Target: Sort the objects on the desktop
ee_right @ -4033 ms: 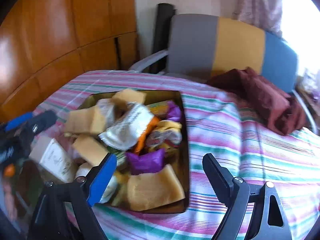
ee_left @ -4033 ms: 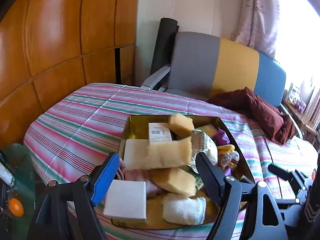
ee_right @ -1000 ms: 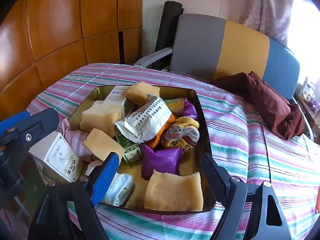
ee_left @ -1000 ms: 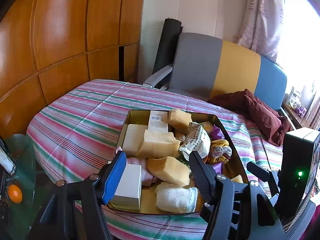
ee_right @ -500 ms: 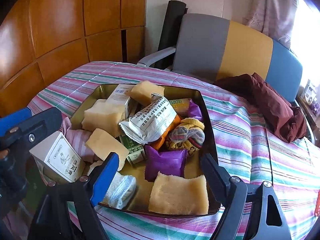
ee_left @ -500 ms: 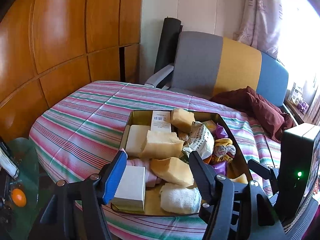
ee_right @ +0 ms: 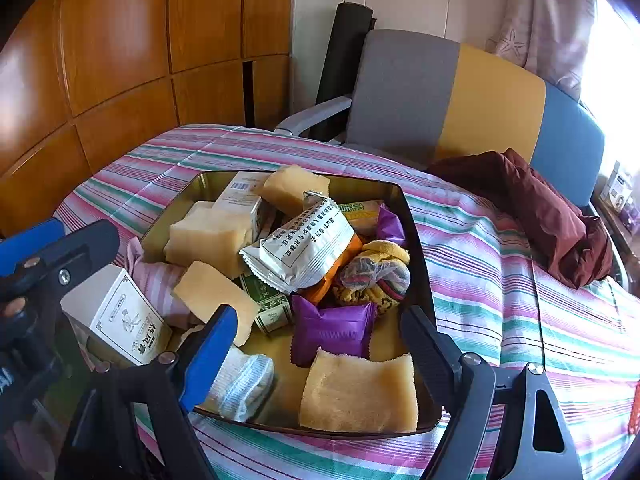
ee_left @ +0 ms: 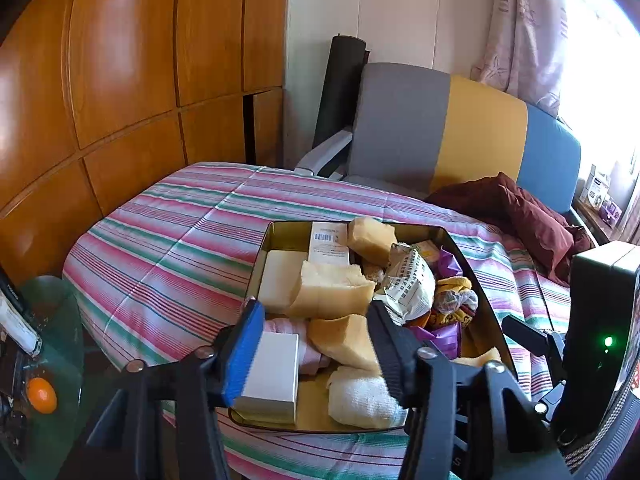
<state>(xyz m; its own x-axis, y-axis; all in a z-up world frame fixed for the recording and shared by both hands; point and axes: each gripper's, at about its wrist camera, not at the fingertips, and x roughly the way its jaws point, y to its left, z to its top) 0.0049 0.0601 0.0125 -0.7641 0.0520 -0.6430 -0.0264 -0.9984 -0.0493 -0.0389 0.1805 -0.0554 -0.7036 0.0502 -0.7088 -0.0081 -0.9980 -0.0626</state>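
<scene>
A gold tin tray [ee_right: 416, 240] [ee_left: 280, 232] sits on the striped cloth, full of mixed items. It holds several yellow sponges [ee_right: 356, 392] [ee_left: 340, 288], white boxes [ee_right: 120, 320] [ee_left: 272, 372], a white snack packet [ee_right: 304, 244], purple packets [ee_right: 332, 332], a rolled white cloth [ee_right: 244, 380] and a bundled yellow sock [ee_right: 376, 272]. My left gripper [ee_left: 316, 344] is open and empty, above the tray's near left part. My right gripper [ee_right: 316, 348] is open and empty, above the tray's near edge.
The tray rests on a pink-green striped tablecloth [ee_left: 172, 240]. A grey, yellow and blue chair [ee_right: 460, 96] stands behind, with a maroon cloth [ee_right: 552, 216] at the right. Wood panels [ee_left: 120, 80] line the left. An orange [ee_left: 40, 394] lies low at the left.
Both grippers stay open and empty over the tray. The views have shifted slightly, with the tray sitting a little farther in.
</scene>
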